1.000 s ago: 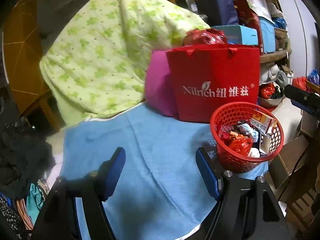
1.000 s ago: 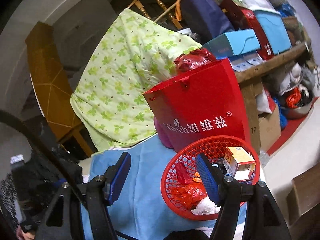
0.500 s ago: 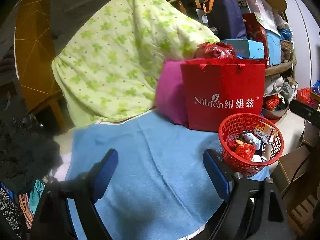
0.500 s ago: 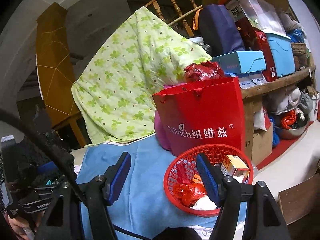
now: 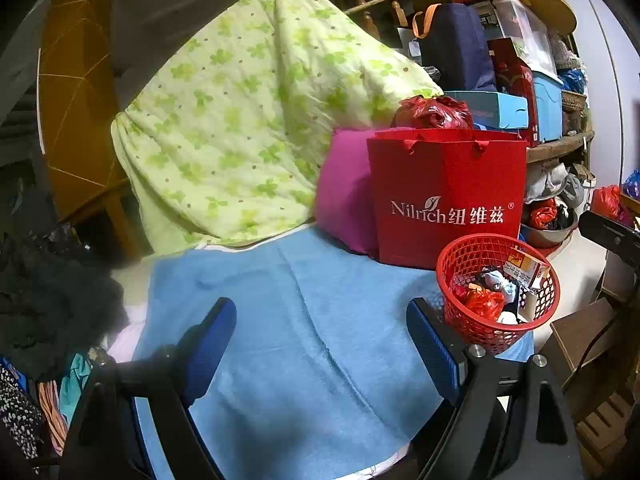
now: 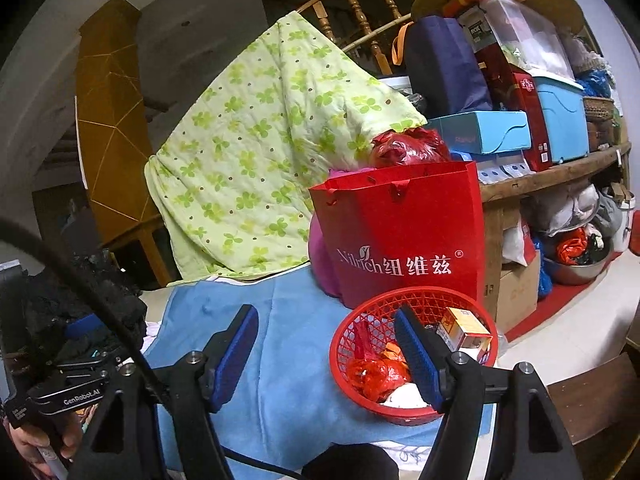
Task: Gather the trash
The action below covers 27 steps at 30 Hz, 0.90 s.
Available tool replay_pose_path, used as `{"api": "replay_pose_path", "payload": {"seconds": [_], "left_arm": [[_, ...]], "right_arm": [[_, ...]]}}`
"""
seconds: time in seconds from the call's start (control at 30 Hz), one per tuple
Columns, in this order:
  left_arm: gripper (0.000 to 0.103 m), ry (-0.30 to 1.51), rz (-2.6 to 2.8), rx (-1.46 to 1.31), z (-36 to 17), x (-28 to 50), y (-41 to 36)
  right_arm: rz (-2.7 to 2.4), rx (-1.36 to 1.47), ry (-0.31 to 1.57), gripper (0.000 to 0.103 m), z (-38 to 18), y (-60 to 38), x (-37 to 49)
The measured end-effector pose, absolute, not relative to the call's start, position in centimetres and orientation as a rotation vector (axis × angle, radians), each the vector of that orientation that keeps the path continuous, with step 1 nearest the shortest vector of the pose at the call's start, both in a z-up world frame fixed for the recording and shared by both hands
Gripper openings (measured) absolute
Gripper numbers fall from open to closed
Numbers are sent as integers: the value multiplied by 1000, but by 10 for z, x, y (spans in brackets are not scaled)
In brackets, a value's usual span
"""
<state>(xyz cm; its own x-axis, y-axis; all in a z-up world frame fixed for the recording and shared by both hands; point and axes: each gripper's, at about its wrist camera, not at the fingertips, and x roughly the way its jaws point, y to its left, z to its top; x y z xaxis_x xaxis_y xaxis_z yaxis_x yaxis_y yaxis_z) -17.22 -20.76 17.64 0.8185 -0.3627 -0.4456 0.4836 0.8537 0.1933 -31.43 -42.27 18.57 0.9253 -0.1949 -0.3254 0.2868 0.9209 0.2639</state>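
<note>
A: Both tools are up over the light blue terry towel (image 5: 304,320). The left gripper (image 5: 320,344) is spread wide with nothing in it; the right gripper (image 6: 328,348) holds nothing either, its jaws opening a touch.

B: And the trash?

A: Piled in the round red plastic mesh basket (image 6: 348,344) at the towel's right edge, in front of the red paper gift bag (image 5: 448,196). Looks like collecting is about wrapped up; next, scan for strays.
</note>
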Motion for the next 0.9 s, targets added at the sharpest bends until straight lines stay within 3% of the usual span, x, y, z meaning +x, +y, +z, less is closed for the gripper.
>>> {"api": "replay_pose_path", "payload": {"seconds": [0.9], "left_arm": [[88, 450, -382, 304, 163, -176, -190]], "right_arm": [[-298, 260, 372, 74, 176, -406, -311]]}}
